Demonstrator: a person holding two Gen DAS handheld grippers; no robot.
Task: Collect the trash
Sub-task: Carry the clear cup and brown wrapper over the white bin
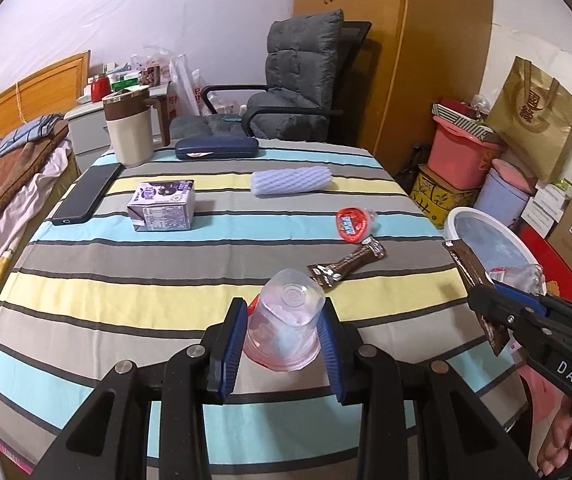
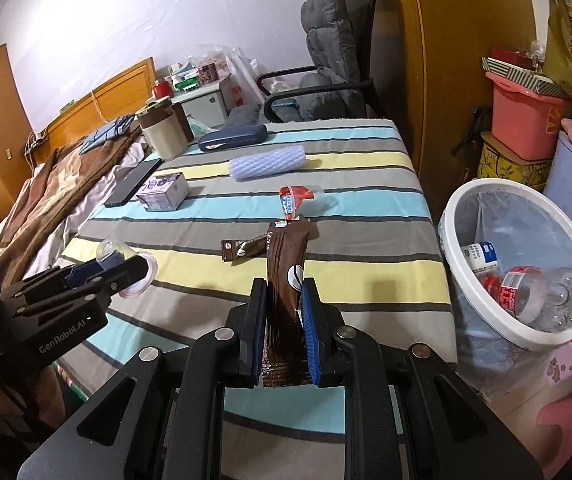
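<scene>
Clear, thin-walled plastic formed the cup point(image 1: 283, 326) clamped between the blue ribbed pads of the left gripper point(image 1: 281, 312); the cup sat base-forward, above the striped tablecloth point(image 1: 125, 292). The right gripper point(image 2: 283, 300) was closed nearly flat on a glossy brown wrapper point(image 2: 286, 264), which stood upright between its pads; the print on it was too small to read. "GenRobot.AI" was legible on the left gripper's black body in the right wrist view, and "DAS" on the right gripper's body in the left wrist view. Still lying on the cloth were a second brown wrapper point(image 1: 348, 264), crumpled and long, a tipped clear cup with a red foil lid point(image 1: 353, 221), a ridged pale-blue foam sleeve point(image 1: 292, 180), and a purple carton point(image 1: 161, 206) with unreadable small print. A round white bin point(image 2: 498, 320) lined with clear film stood just beside the table edge, holding a clear bottle with a red label point(image 2: 526, 292).
</scene>
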